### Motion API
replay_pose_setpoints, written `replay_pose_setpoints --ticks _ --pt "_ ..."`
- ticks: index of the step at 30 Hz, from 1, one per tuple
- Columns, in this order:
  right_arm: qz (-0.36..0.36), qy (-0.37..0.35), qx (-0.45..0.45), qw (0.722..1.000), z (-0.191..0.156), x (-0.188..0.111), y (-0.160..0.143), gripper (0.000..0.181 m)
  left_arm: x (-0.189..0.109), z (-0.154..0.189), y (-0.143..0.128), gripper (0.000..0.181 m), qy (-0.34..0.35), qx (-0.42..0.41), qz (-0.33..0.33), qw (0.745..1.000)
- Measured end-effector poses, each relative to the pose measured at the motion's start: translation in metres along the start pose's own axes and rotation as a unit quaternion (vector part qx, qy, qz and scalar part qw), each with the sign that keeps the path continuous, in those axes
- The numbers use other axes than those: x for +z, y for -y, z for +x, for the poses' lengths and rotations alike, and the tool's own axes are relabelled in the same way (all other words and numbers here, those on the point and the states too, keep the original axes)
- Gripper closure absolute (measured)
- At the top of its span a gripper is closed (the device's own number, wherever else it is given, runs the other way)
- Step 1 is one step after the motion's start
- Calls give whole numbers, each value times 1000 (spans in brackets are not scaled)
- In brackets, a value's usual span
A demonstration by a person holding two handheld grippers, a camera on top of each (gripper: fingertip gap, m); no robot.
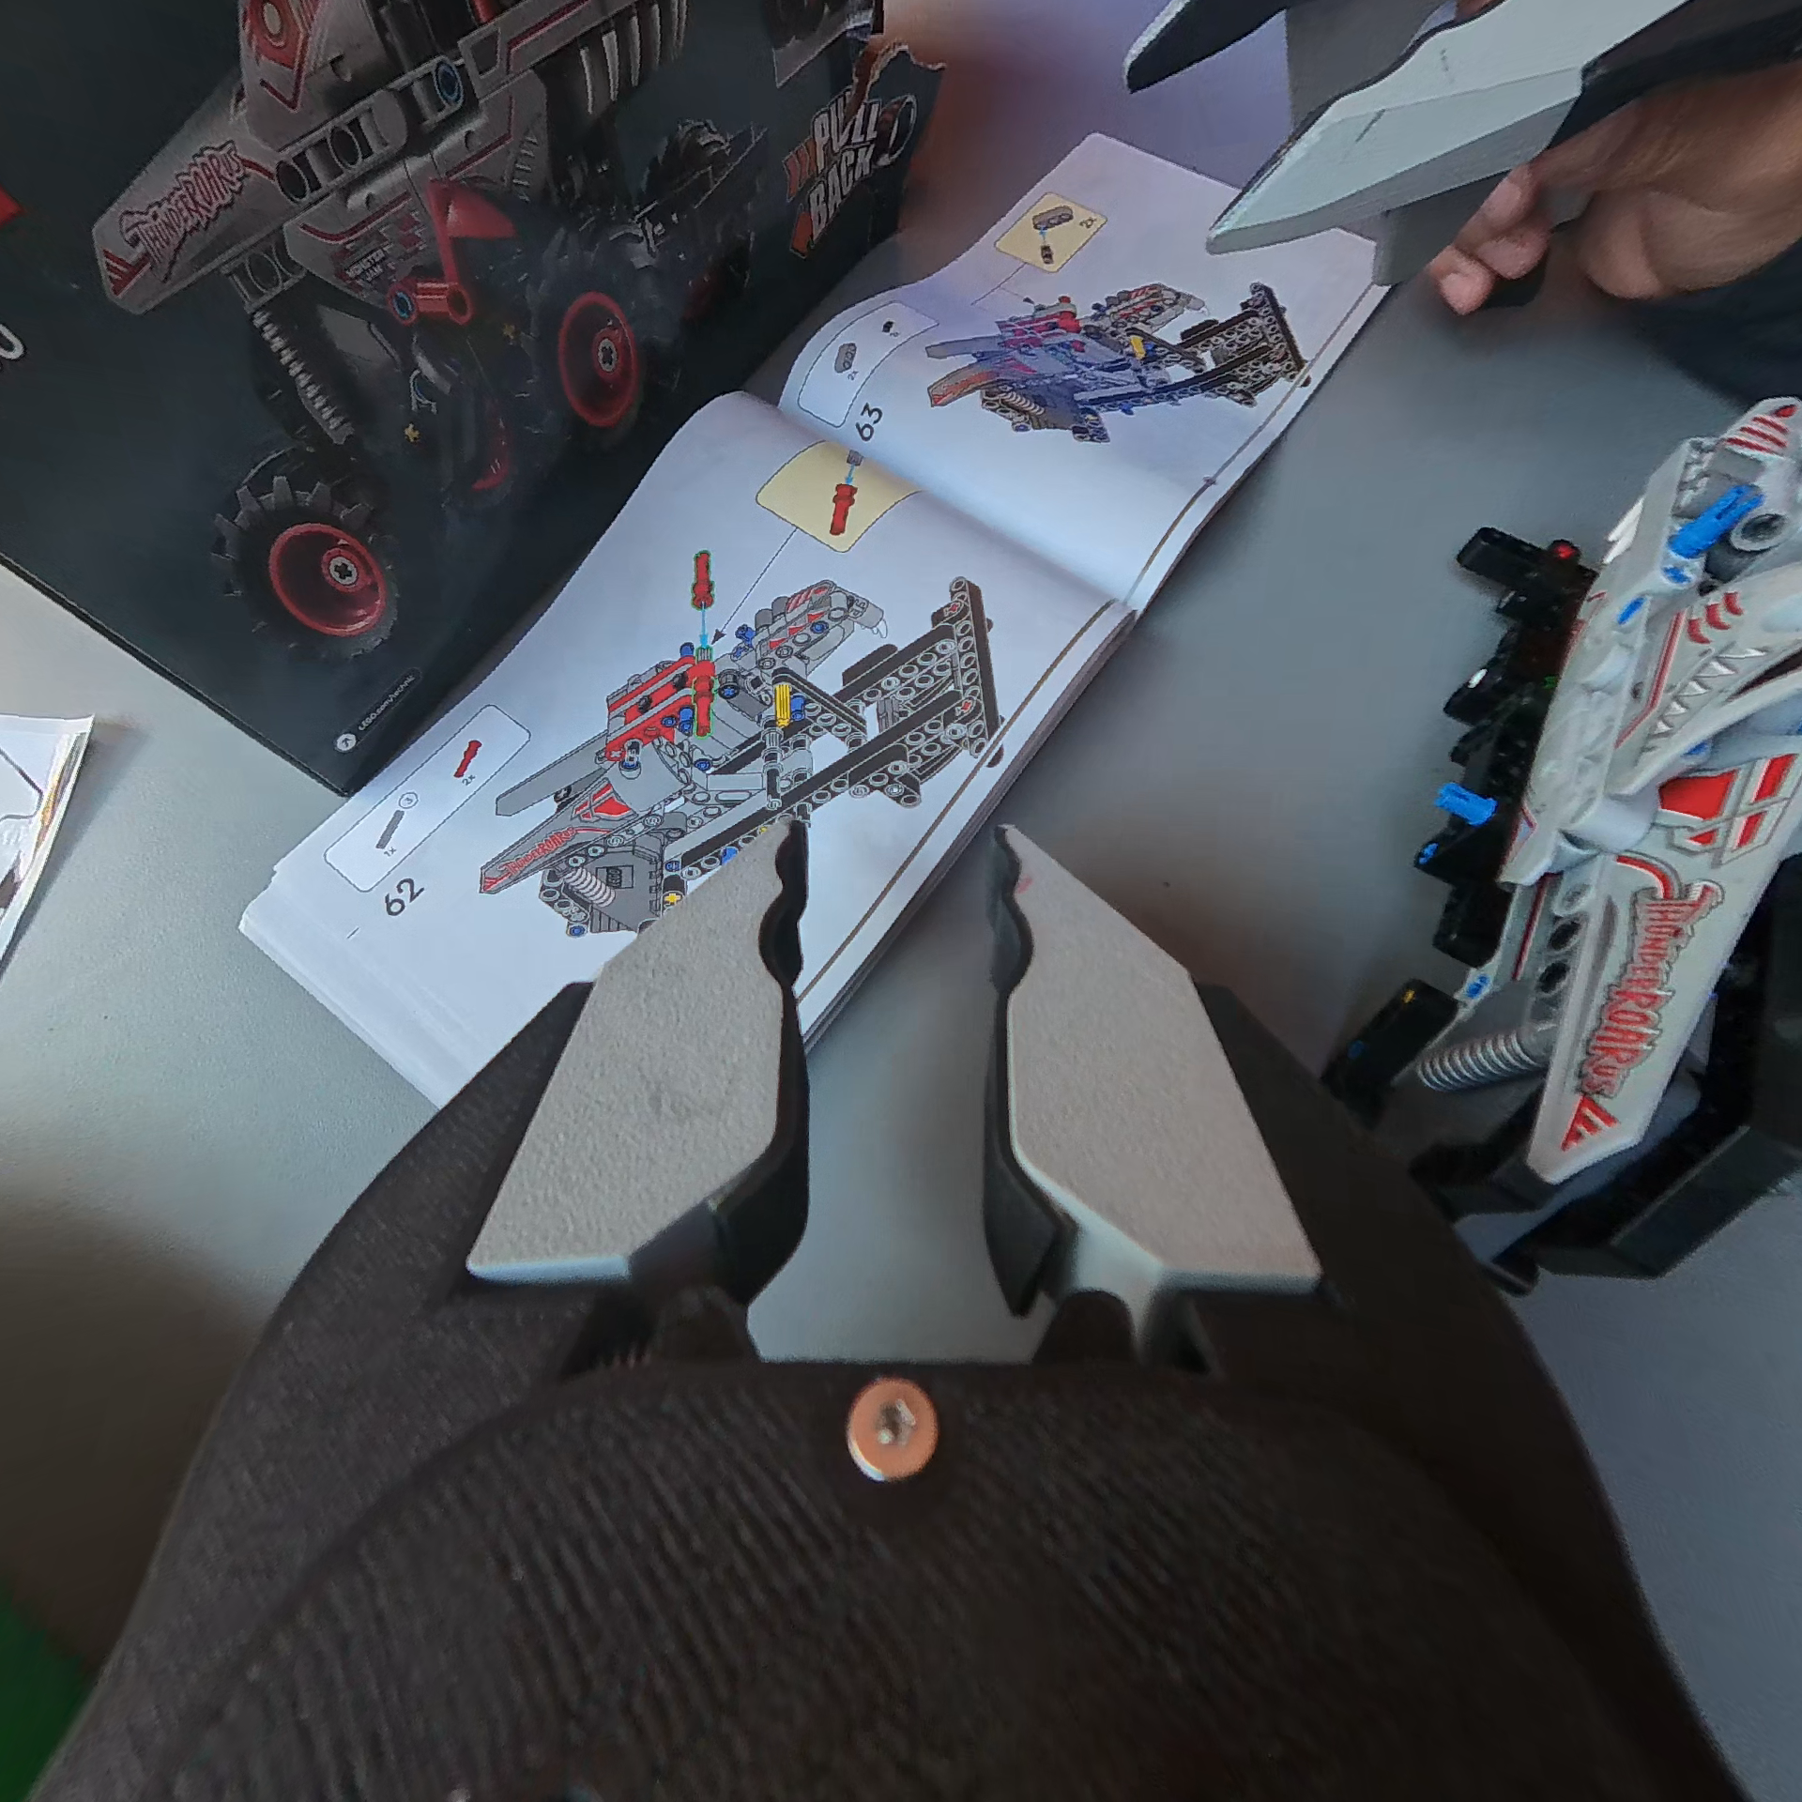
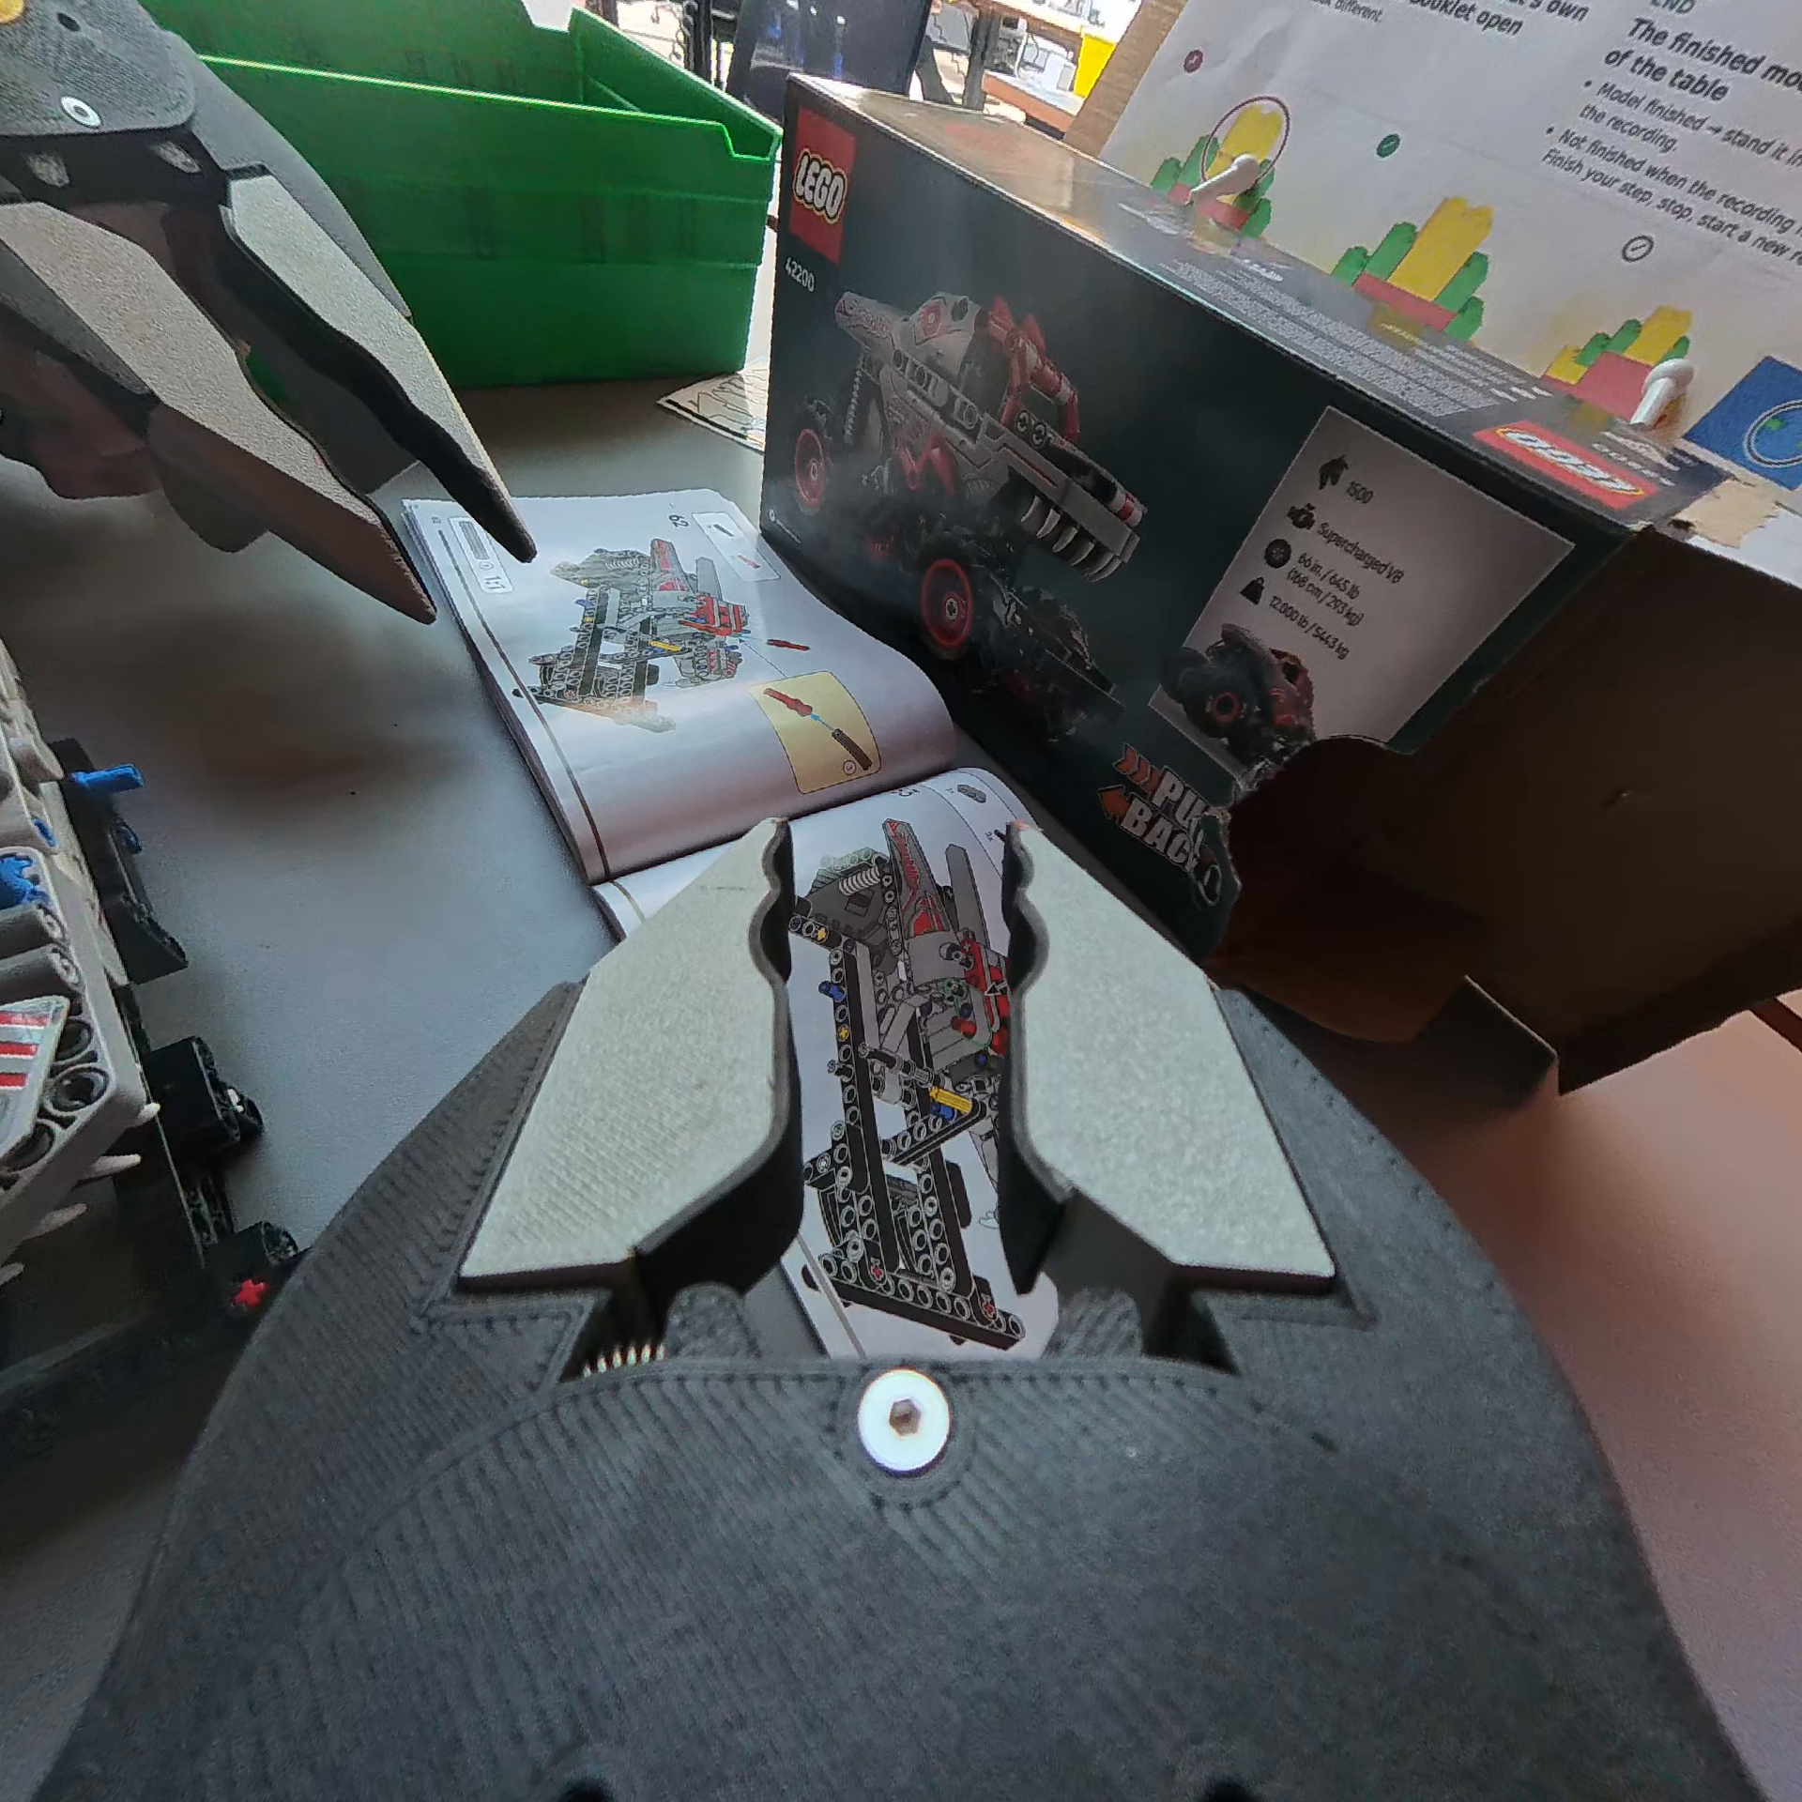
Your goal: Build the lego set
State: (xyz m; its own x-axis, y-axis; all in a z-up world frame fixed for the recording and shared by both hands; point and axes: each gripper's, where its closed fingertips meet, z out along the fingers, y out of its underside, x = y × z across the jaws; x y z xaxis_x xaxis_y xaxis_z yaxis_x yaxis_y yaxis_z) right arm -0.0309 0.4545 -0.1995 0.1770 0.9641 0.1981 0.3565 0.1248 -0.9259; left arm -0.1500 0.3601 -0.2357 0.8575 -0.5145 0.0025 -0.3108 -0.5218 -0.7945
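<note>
An open instruction booklet [image 1: 975,546] lies on the grey table; it also shows in the right wrist view [image 2: 683,673]. My left gripper [image 1: 897,848] is open and empty, hovering over the booklet's near edge. My right gripper [image 2: 897,848] is open and empty, just above the booklet's nearer page. The partly built grey, red and black model truck [image 1: 1638,858] lies on the table to the right of my left gripper, and shows at the left edge of the right wrist view [image 2: 58,1053]. The right gripper [image 1: 1385,146] shows far off at top right in the left wrist view, the left gripper [image 2: 293,390] at upper left in the right wrist view.
The dark set box [image 1: 439,322] stands behind the booklet, with its torn open end [image 2: 1463,878] to the right. Green bins [image 2: 507,195] stand at the back left. A printed poster [image 2: 1463,195] stands behind the box. A paper sheet [image 1: 39,809] lies at the left. There is about 15 cm between the tips of the two grippers.
</note>
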Motion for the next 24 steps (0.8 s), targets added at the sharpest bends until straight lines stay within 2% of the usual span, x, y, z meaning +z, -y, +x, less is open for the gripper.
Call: replay_pose_setpoints --ticks 15,24 --pt "1 -1 -2 1000 0 0 0 142 0 1 1 147 -1 2 1 1000" --pt "-3 -2 20 1000 6 0 -3 142 -8 7 14 139 6 21 29 999"
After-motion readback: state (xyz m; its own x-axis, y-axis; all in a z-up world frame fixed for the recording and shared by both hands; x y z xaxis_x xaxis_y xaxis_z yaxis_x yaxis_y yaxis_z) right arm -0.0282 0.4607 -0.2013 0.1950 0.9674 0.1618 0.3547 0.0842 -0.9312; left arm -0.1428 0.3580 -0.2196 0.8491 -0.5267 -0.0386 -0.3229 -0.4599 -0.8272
